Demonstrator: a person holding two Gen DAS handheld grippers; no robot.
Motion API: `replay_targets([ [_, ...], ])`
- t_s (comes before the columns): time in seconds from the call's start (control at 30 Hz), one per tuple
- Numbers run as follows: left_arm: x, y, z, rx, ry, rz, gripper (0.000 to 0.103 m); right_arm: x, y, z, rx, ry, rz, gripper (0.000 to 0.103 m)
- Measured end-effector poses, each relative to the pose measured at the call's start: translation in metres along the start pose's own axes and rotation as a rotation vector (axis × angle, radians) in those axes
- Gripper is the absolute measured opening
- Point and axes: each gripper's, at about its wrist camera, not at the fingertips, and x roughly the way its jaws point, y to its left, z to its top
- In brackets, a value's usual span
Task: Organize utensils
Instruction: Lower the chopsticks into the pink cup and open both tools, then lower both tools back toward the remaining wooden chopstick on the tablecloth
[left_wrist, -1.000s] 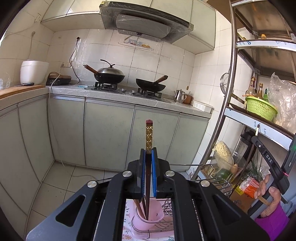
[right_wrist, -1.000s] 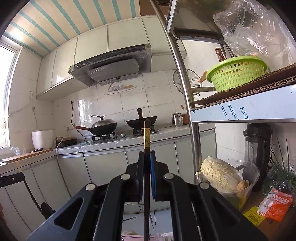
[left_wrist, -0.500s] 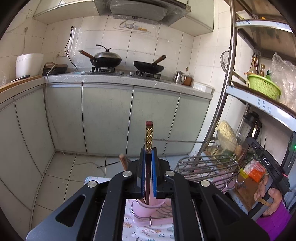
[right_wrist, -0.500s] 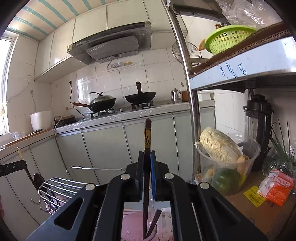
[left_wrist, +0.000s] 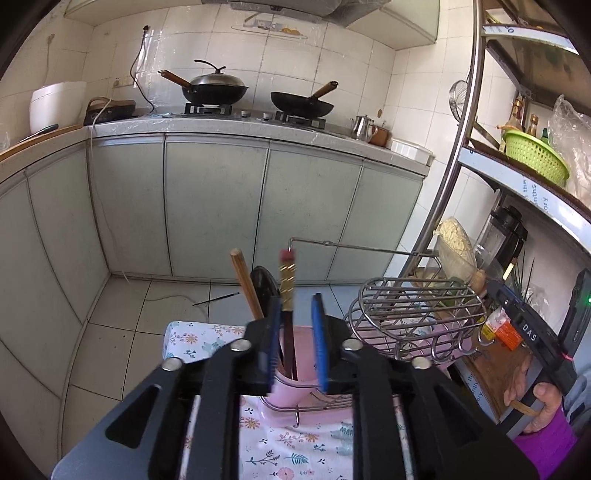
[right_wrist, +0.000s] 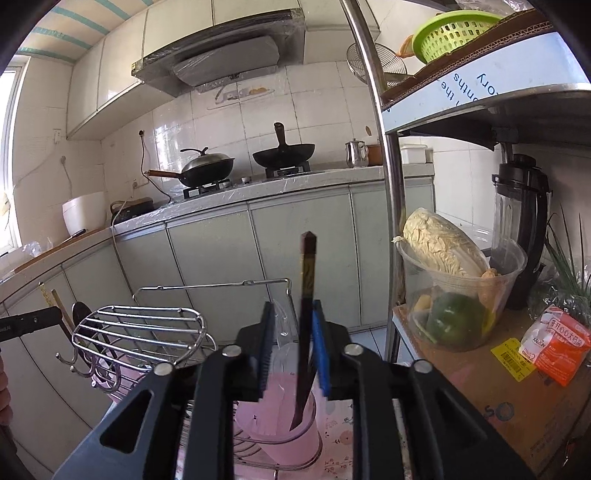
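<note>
In the left wrist view my left gripper (left_wrist: 295, 321) is open above a pink cup (left_wrist: 291, 387). A dark chopstick with a gold band (left_wrist: 287, 291) stands loose in the cup, leaning on the left finger. A wooden handle (left_wrist: 245, 284) and a black ladle (left_wrist: 263, 282) also stand in it. In the right wrist view my right gripper (right_wrist: 293, 332) is open over a pink cup (right_wrist: 284, 435). A dark chopstick (right_wrist: 306, 314) stands in that cup, near the right finger (right_wrist: 320, 343).
A chrome wire rack (left_wrist: 413, 314) stands to the right of the cup; it shows at the left in the right wrist view (right_wrist: 140, 332). Both sit on a floral cloth (left_wrist: 288, 443). A metal shelf post (right_wrist: 391, 221), a tub of vegetables (right_wrist: 454, 295) and a blender (right_wrist: 521, 221) stand to the right.
Both grippers tilted down toward the cups and opened. Each chopstick was let go and now stands in its cup.
</note>
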Motion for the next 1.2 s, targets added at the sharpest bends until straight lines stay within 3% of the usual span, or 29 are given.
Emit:
replay_targets([
  [0.07, -0.008, 0.0, 0.002, -0.002, -0.026, 0.006, 0.031, -0.005, 0.0, 0.003, 0.004, 0.0, 0.003, 0.024],
  [0.33, -0.042, 0.0, 0.005, -0.019, -0.093, 0.005, 0.032, -0.038, -0.001, 0.009, 0.003, -0.032, 0.013, 0.024],
  [0.53, -0.062, -0.008, -0.01, -0.012, -0.098, -0.019, 0.032, -0.062, 0.005, -0.006, 0.002, 0.002, 0.032, 0.024],
  [0.67, -0.064, -0.012, -0.03, -0.02, -0.056, -0.048, 0.032, -0.069, 0.011, -0.024, 0.004, 0.067, 0.045, 0.024],
  [0.87, -0.049, -0.019, -0.069, -0.039, 0.05, -0.077, 0.032, -0.069, 0.021, -0.068, -0.034, 0.251, 0.07, 0.024],
  [1.2, 0.006, -0.05, -0.148, -0.037, 0.317, -0.116, 0.032, -0.075, 0.021, -0.149, -0.013, 0.531, 0.122, 0.024],
])
